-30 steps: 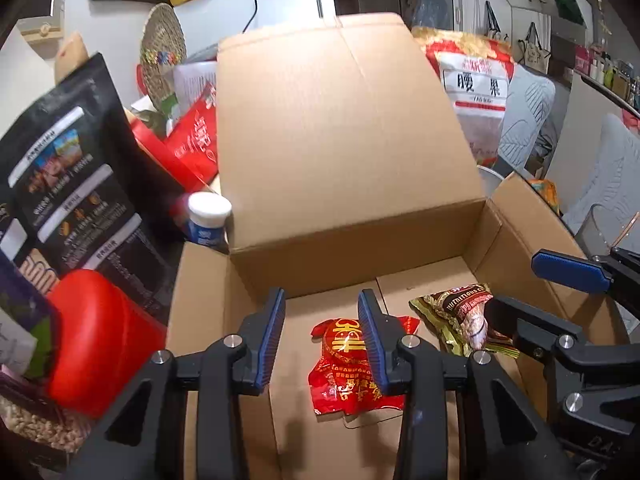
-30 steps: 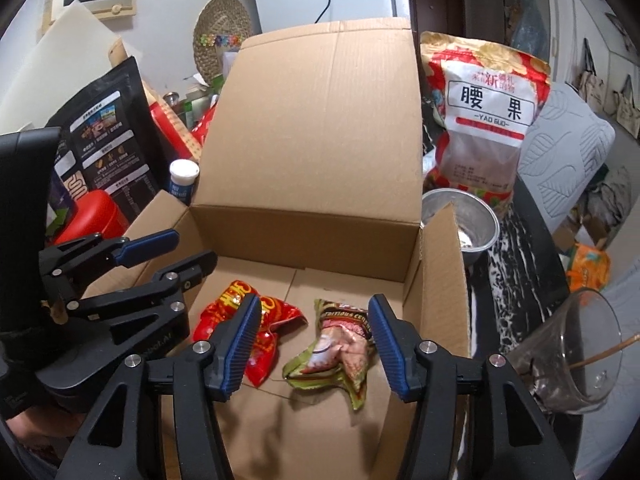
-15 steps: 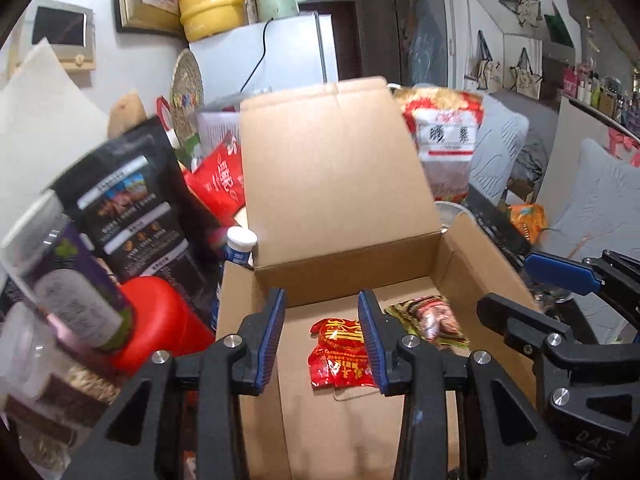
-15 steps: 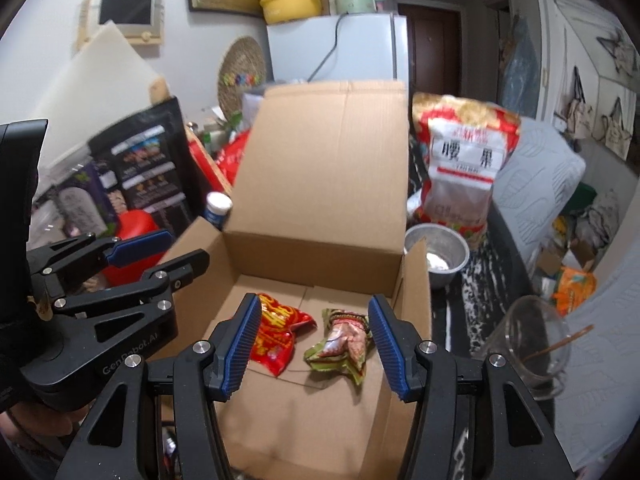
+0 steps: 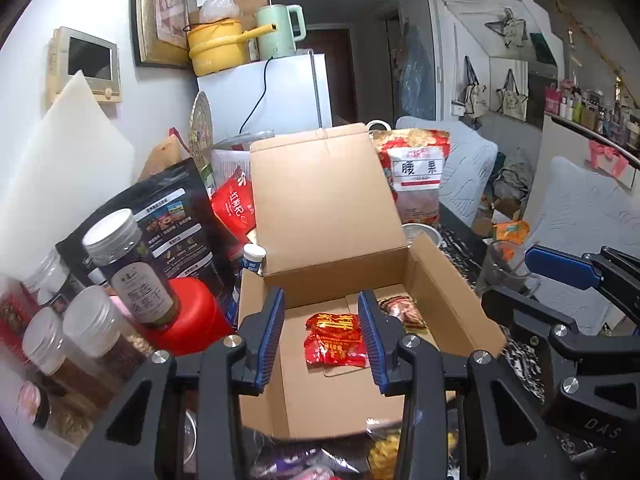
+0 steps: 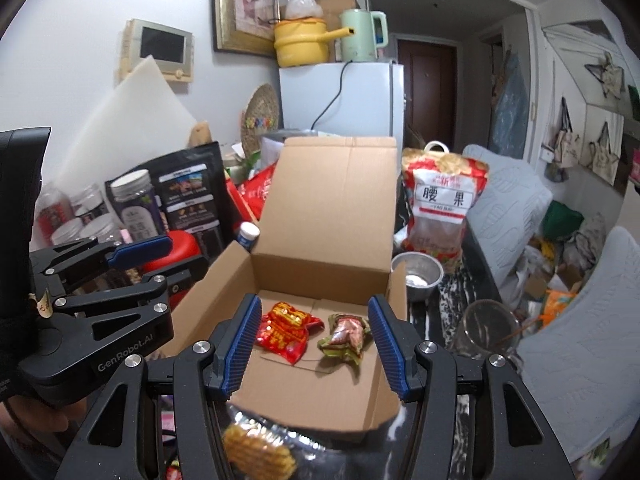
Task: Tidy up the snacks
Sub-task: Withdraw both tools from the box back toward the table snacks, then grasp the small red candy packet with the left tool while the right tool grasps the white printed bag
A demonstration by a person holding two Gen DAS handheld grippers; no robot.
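Note:
An open cardboard box (image 5: 448, 300) (image 6: 208, 304) stands on the table with its lid up. Inside lie a red snack packet (image 5: 334, 338) (image 6: 286, 330) and a green-brown snack packet (image 5: 404, 312) (image 6: 346, 334). My left gripper (image 5: 322, 340) is open and empty, held above the box's near side. My right gripper (image 6: 312, 344) is open and empty, also above the near side. More snack packets (image 6: 256, 450) (image 5: 384, 450) lie blurred below the grippers, in front of the box.
Left of the box stand several lidded jars (image 5: 128, 268), a red tub (image 5: 188, 316) and a black pouch (image 5: 176, 220). A cashew bag (image 6: 442, 208), a metal bowl (image 6: 418, 274) and a glass (image 6: 486, 332) are to the right. A white fridge (image 6: 340, 100) stands behind.
Both grippers have pulled back and up from the box, so the whole box and room now show. Both stayed open and empty. The two packets in the box have not moved.

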